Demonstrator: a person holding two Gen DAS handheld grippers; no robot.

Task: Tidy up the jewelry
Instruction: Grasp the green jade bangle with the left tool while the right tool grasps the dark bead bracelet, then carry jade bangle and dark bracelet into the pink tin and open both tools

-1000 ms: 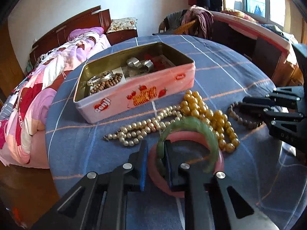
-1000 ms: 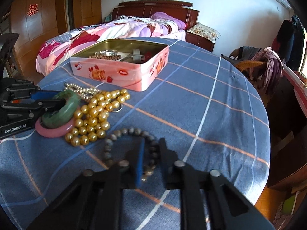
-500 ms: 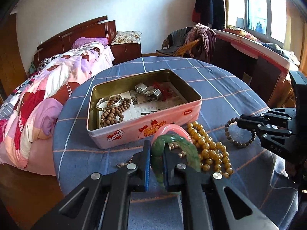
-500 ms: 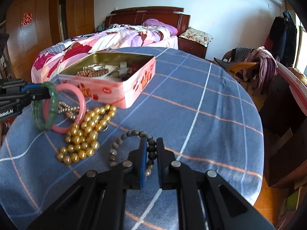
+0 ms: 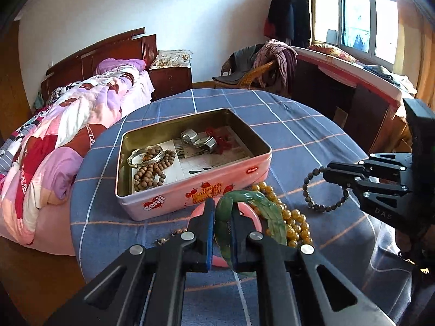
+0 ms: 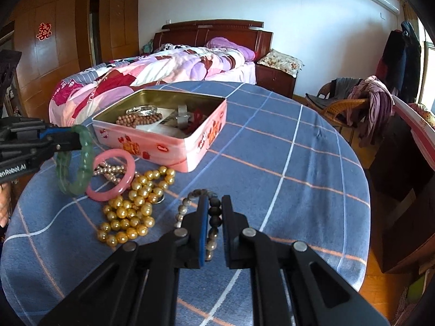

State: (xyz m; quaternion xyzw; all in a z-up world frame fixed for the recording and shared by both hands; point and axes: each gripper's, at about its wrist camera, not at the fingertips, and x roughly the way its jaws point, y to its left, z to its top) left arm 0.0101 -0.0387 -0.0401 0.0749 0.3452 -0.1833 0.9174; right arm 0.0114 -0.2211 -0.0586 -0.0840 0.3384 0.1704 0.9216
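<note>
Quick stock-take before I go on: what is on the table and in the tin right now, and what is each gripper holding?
Tin: one, pink, open, on the table.
Wooden beads: one strand, brown, in the tin.
Silver bangle: one, in the tin on the wooden beads.
Silver cuffs: silver, in the tin; count unclear.
Red item: in the tin, unclear.
Green bangle: one, lifted in the left gripper.
Pink bangle: one, on the table, over the pearls.
Pearls: one strand, pale, by the tin.
Gold beads: one strand, on the table.
Dark bracelet: one, in the right gripper.
Table: one, blue check cloth.
Left gripper: shut.
Right gripper: shut.
</note>
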